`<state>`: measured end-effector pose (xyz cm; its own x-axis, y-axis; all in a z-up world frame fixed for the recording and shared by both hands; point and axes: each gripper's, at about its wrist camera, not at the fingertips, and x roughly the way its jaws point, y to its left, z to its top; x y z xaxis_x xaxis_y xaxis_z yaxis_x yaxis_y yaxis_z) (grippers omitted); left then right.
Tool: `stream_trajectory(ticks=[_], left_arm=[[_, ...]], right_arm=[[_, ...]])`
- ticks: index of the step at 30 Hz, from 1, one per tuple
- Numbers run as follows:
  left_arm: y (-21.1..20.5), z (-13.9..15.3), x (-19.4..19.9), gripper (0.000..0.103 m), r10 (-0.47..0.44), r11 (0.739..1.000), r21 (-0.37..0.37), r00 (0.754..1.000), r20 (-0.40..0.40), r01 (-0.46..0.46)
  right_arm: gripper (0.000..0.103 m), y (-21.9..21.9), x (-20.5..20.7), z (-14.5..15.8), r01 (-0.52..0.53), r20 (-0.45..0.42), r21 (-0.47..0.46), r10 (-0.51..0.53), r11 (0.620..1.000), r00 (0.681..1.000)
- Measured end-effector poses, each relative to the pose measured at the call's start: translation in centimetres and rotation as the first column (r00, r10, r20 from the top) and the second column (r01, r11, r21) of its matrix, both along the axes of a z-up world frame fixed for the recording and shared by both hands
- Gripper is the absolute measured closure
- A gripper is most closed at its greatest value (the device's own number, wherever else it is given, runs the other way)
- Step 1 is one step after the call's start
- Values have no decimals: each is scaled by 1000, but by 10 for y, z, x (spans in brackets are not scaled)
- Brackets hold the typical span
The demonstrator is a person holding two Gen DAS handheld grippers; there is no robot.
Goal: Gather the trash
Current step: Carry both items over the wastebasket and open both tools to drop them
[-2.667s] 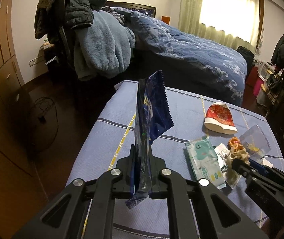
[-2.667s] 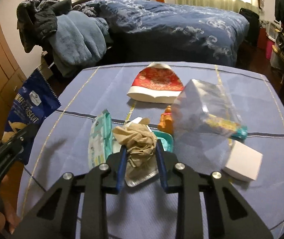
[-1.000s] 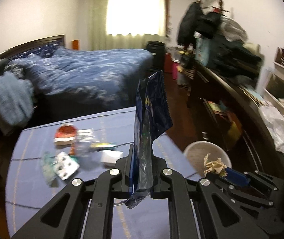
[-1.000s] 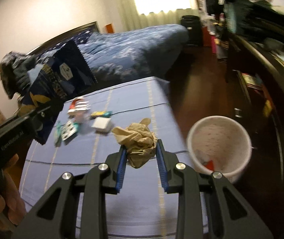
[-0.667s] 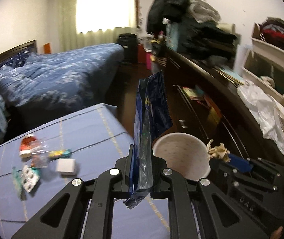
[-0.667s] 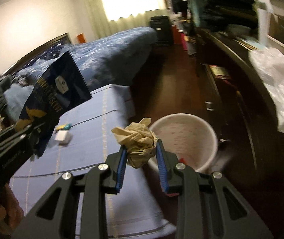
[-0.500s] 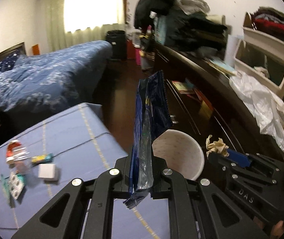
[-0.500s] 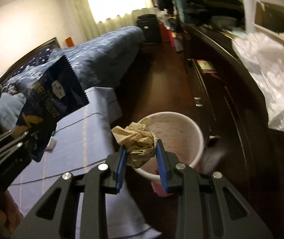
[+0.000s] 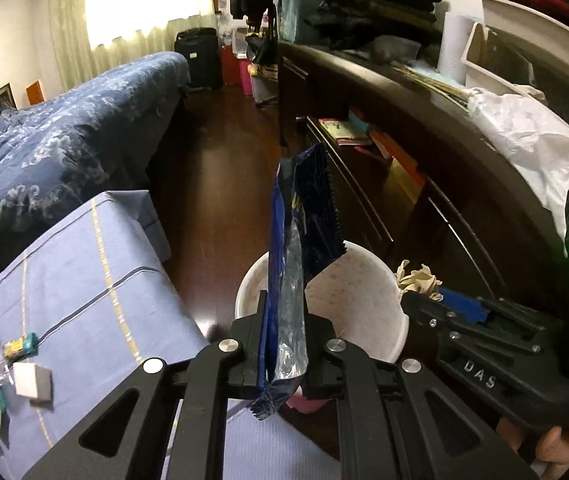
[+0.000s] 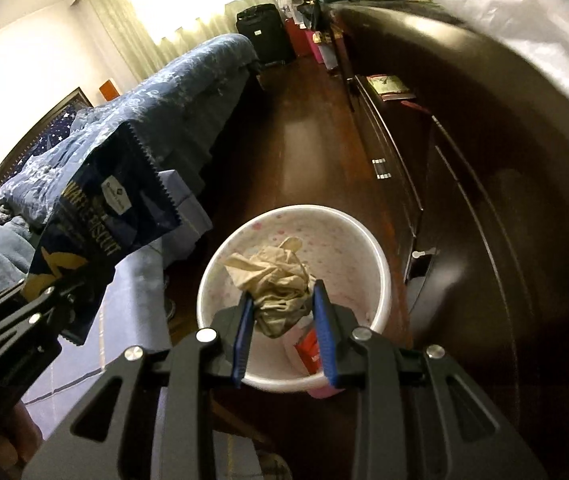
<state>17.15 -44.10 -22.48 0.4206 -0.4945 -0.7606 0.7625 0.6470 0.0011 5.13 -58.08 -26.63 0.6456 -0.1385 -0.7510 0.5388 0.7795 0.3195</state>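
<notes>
I'm at the drop-off step: my right gripper (image 10: 282, 312) is pinching a crumpled tan wad (image 10: 276, 280) directly over the white bin (image 10: 380, 272), and my left gripper (image 9: 284, 340) is clamped on a blue snack wrapper (image 9: 300, 216) beside the bin's near rim. Next I judge both need their jaws spread, the left nudged over the opening first. The bin stands on dark wood floor (image 9: 212, 168) between a blue-covered table (image 9: 84, 280) and a dark dresser (image 9: 444, 168), with a bed (image 9: 64, 128) beyond.
</notes>
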Motion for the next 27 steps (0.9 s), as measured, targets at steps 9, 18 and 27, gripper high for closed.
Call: stream_trajectory(ticks=[9, 18, 27], left_arm=[[-27, -24, 23, 91, 18, 999, 43, 998, -59, -15], [-37, -36, 38, 89, 40, 998, 61, 995, -91, -35], [-37, -34, 46, 68, 58, 997, 56, 994, -94, -53]], right_arm=[[73, -14, 16, -28, 9, -22, 29, -8, 1000, 1000], [70, -21, 24, -44, 14, -46, 30, -13, 999, 999], [58, -19, 30, -49, 23, -56, 31, -21, 999, 998]])
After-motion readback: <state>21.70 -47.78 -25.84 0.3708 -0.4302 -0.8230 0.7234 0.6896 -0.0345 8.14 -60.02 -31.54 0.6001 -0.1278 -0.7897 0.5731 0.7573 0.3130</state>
